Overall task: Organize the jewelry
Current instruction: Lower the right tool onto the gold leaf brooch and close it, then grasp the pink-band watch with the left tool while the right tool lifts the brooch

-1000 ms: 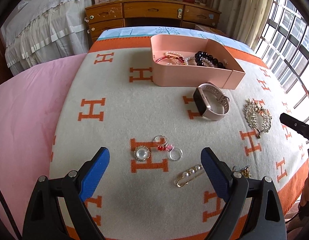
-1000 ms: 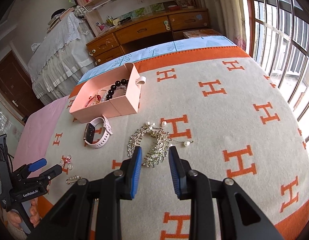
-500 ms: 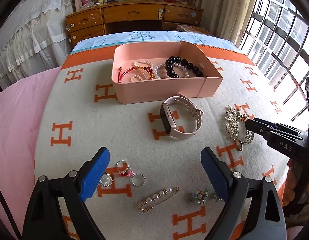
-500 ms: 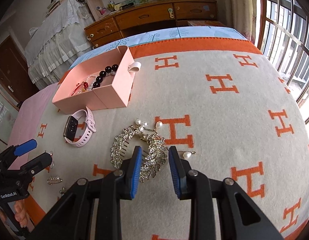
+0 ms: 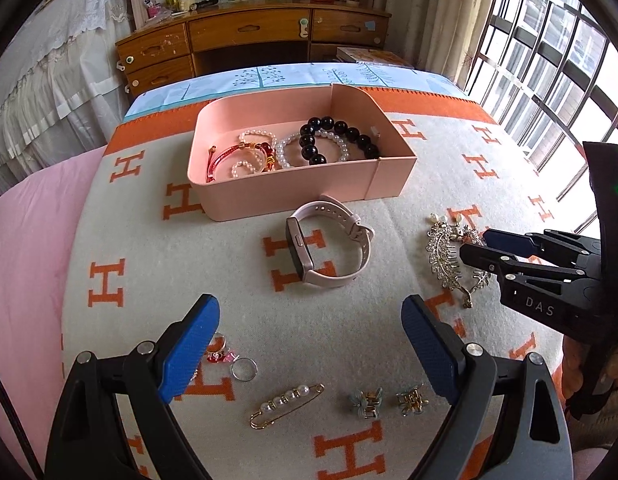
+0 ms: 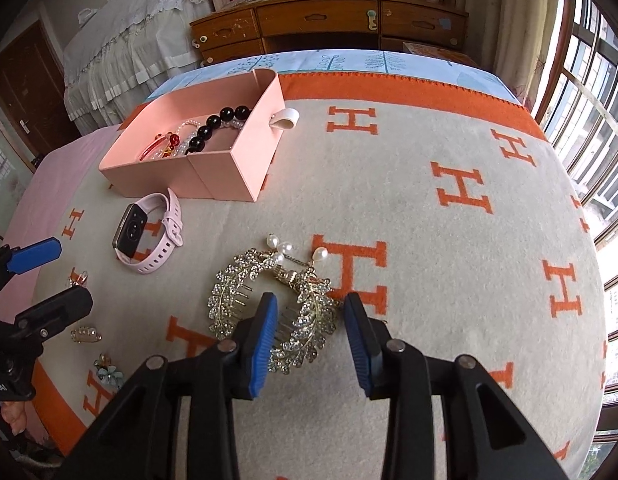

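Cream blanket with orange H's under everything. Pink box holds bracelets. Pink watch just before it. Right gripper jaws apart, straddling hair comb. Left gripper jaws wide, above pin.

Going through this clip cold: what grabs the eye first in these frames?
The cream blanket with bold orange H letters fills both views. On it, the pink tray holding bead bracelets sits toward the far edge, with a pink smartwatch just in front. Nearest the right gripper, whose open fingers straddle it, lies the sparkling rhinestone hair comb.
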`<state>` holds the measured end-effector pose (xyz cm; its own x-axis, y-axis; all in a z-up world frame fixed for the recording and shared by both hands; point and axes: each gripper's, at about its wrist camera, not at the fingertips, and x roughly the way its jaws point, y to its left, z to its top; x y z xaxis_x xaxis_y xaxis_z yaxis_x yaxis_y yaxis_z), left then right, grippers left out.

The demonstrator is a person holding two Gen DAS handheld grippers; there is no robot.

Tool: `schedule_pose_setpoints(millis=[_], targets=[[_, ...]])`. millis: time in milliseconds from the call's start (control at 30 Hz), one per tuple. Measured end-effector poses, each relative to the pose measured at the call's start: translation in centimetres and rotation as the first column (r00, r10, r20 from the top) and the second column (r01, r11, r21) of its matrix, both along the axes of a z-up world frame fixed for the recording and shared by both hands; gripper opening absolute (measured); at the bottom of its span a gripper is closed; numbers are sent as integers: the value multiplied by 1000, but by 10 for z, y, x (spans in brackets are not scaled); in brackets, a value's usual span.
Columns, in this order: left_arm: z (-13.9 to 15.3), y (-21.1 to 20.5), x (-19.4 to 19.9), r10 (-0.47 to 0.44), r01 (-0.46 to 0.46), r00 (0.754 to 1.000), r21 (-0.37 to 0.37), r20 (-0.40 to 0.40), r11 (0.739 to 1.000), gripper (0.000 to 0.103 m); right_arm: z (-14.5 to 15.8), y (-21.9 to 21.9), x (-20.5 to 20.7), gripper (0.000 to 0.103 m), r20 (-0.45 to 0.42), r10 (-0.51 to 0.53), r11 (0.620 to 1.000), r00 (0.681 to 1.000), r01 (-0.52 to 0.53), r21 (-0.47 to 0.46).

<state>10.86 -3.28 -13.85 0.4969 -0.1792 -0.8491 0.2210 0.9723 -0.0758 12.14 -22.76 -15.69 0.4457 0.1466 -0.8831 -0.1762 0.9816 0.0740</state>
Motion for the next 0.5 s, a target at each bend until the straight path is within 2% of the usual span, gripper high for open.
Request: schedule_pose_setpoints(millis=[167, 200, 300, 500], targets=[[2, -3, -1, -2, 2, 1000, 5, 0, 1000, 91, -3, 15, -3, 41, 27, 39, 995, 999, -37, -94], [3, -4, -2, -3, 3, 1000, 7, 2, 1000, 91, -3, 15, -3, 35, 33, 42, 994, 999, -39, -98], [5, -6, -3, -5, 5, 1000, 19, 10, 1000, 91, -2, 8, -3, 26, 35, 28, 997, 999, -25, -71], [8, -16, 1, -38, 37, 999, 38, 11, 999, 91, 4, -6, -13, 26, 63, 3, 1000, 998, -2, -14]])
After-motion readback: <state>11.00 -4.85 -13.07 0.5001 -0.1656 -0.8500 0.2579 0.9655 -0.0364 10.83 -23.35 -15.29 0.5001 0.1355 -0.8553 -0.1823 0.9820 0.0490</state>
